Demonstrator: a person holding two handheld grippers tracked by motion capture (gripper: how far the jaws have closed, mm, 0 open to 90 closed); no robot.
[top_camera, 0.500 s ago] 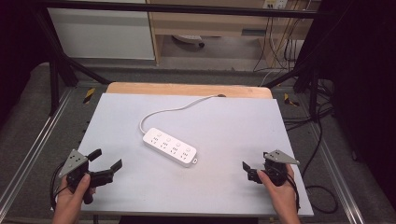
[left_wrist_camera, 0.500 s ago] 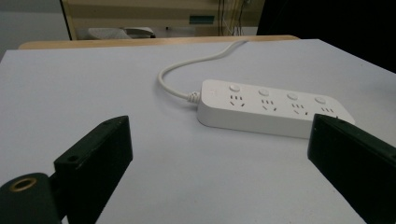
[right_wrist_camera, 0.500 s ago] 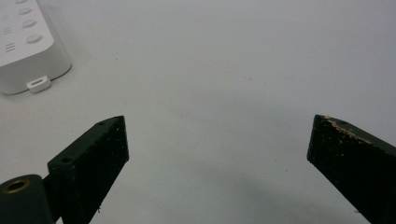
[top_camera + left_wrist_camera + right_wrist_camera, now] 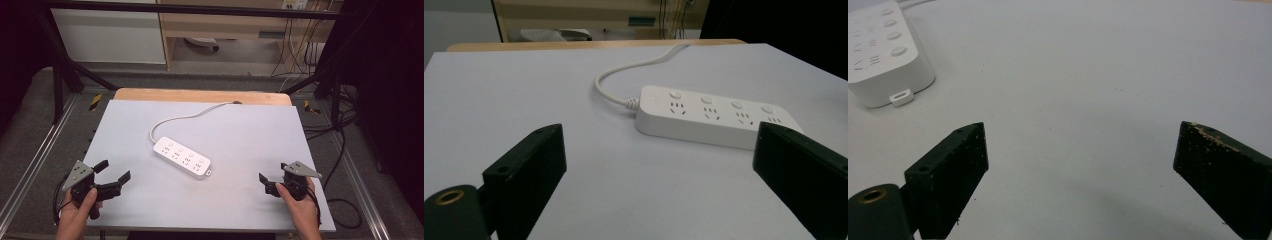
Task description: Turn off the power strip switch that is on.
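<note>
From the high view we see our left gripper (image 4: 114, 172) low at the near left corner of the grey table (image 4: 240, 200), its jaws spread wide with nothing between them, and our right gripper (image 4: 268, 184) at the near right edge, held in our right hand (image 4: 299, 200), its jaws also apart and holding nothing. The white power strip (image 4: 181, 158) lies flat near the middle of the table, set at a slant, well apart from both grippers, and its white cable (image 4: 187, 117) curls away to the far edge. We judge that we are at the very start, with the approach to the strip not yet made. There are no containers on the table. In the left gripper view the power strip (image 4: 716, 117) lies ahead and to the right, sockets and buttons facing up, beyond the released jaws. In the right gripper view one end of the power strip (image 4: 885, 52) sits at the upper left, clear of the open jaws. The next move, as we judge it, calls for bringing one gripper over the strip and lining its jaws across the narrow width of the body before closing.
</note>
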